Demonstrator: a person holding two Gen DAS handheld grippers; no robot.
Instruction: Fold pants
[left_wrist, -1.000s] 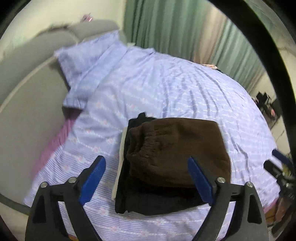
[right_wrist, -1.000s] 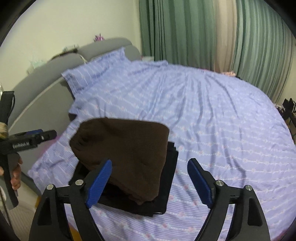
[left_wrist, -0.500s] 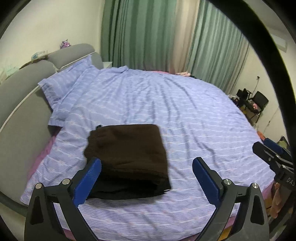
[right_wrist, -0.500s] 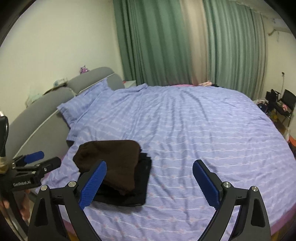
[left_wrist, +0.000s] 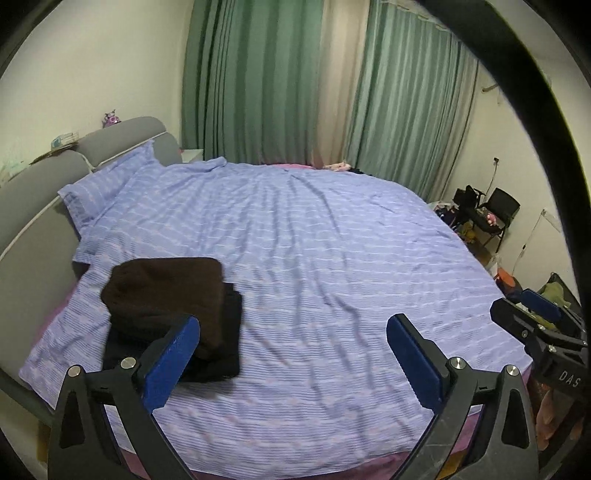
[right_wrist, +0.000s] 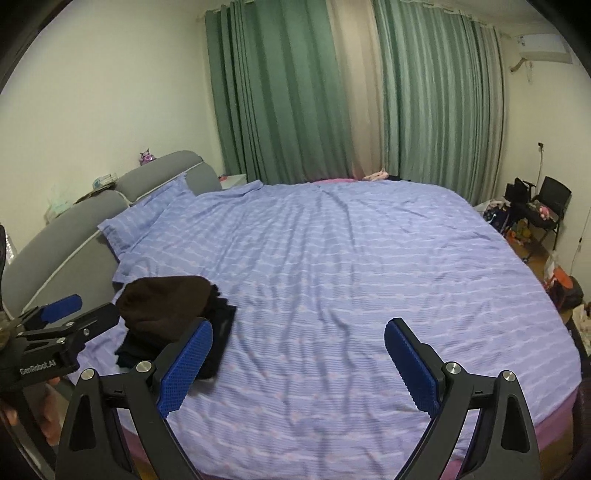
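Folded brown pants (left_wrist: 166, 291) lie on top of a folded black garment (left_wrist: 218, 354) at the near left of the bed; the pile also shows in the right wrist view (right_wrist: 166, 302). My left gripper (left_wrist: 291, 347) is open and empty, held back from the bed, with the pile behind its left finger. My right gripper (right_wrist: 299, 350) is open and empty, to the right of the pile. The right gripper shows at the right edge of the left wrist view (left_wrist: 535, 317), the left gripper at the left edge of the right wrist view (right_wrist: 70, 317).
A blue striped sheet (left_wrist: 332, 258) covers the bed. A grey headboard (left_wrist: 37, 192) and a pillow (left_wrist: 107, 184) are at the left. Green curtains (right_wrist: 295, 92) hang behind. Black chairs and clutter (right_wrist: 535, 214) stand on the floor at the right.
Both grippers have pulled back and up from the folded pile. The pile now looks smaller and sits lower left in both views. It has not moved on the bed.
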